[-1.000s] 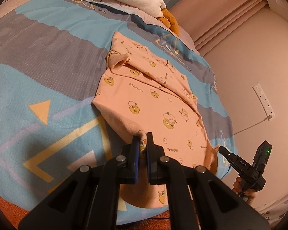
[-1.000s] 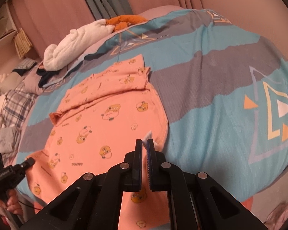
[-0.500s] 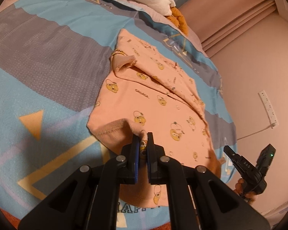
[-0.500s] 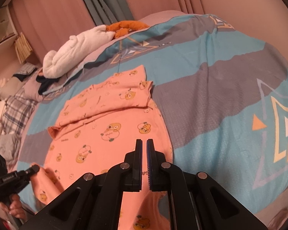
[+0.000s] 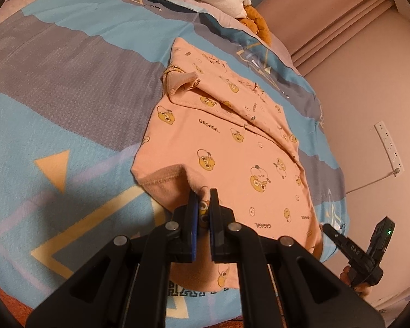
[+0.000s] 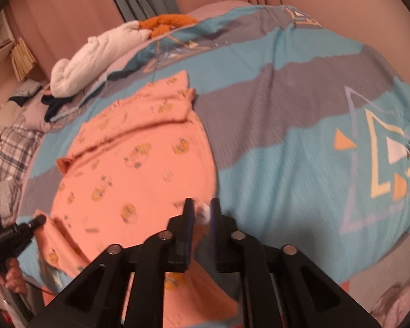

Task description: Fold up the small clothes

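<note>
Left claw pinches shirt (right opening).

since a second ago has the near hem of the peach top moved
Yes. In the left wrist view the hem pinched in the left claw has been carried up the bed, folding over toward the collar and away from the yellow triangle on the bedspread.

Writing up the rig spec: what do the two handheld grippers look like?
Both identical: the left gripper and right gripper are matte black, with two flat fingers on silver-riveted linkage arms and blue pads inside. The right's handle shows a green LED and white lettering.
</note>
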`<state>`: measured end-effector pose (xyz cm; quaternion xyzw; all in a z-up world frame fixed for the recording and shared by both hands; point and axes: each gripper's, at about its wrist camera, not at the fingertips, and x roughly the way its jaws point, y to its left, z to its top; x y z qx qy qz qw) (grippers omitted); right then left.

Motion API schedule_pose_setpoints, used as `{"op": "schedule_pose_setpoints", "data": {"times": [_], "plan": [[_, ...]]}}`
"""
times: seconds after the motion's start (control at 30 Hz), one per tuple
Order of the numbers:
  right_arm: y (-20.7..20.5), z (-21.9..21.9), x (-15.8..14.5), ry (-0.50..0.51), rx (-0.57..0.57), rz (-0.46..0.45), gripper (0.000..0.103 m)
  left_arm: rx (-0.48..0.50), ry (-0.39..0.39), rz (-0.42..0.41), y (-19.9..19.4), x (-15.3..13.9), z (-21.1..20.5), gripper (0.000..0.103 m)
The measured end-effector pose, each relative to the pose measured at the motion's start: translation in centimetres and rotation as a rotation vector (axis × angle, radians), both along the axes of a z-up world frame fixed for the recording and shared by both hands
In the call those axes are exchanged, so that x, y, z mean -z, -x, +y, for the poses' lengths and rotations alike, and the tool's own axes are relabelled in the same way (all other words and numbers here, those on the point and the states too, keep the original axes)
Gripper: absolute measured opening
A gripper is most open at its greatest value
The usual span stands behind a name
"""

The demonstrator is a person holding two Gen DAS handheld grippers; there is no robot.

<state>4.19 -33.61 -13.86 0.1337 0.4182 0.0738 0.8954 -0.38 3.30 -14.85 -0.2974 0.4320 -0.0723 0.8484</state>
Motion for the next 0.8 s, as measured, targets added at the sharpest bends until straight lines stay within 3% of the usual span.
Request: {"op": "schedule_pose_setpoints", "data": {"times": [0.03, 0.1, 0.23, 0.5, 0.57, 0.6, 0.67, 0.7, 0.73, 0.8], "plan": [[0.3, -0.2, 0.4, 0.006, 0.005, 0.017, 0.038, -0.001, -0.005, 0.001, 0.0, 0.0, 0.0, 0.006], [0.8, -0.7, 1.1, -0.010, 0.010, 0.044, 0.049, -0.003, -0.010, 0.003, 0.1, 0.1, -0.1, 0.006], [1.7, -1.0, 2.7, -0.063, -0.010, 0.112, 0.049, -0.007, -0.013, 0.008, 0.3, 0.2, 0.0, 0.006], [3.1, 0.7, 3.1, -0.095, -0.088, 0.121, 0.049, -0.010, -0.012, 0.018, 0.7, 0.6, 0.1, 0.006], [3.2, 1.5, 3.3, -0.063, -0.102, 0.115, 0.049, -0.010, -0.009, 0.023, 0.7, 0.8, 0.1, 0.006], [3.2, 1.8, 3.3, -0.046, -0.104, 0.113, 0.047, -0.010, -0.007, 0.023, 0.8, 0.8, 0.2, 0.006], [3.0, 2.4, 3.2, -0.038, -0.126, 0.112, 0.033, -0.009, -0.003, 0.023, 0.9, 0.9, 0.2, 0.006], [3.0, 2.7, 3.2, -0.048, -0.150, 0.113, 0.017, -0.007, 0.002, 0.023, 1.0, 0.8, 0.3, 0.006], [3.0, 2.9, 3.1, -0.061, -0.169, 0.117, 0.009, -0.004, 0.008, 0.023, 1.0, 0.8, 0.3, 0.006], [2.9, 3.3, 2.8, -0.068, -0.189, 0.107, 0.008, 0.002, 0.031, 0.018, 1.2, 0.6, 0.6, 0.006]]}}
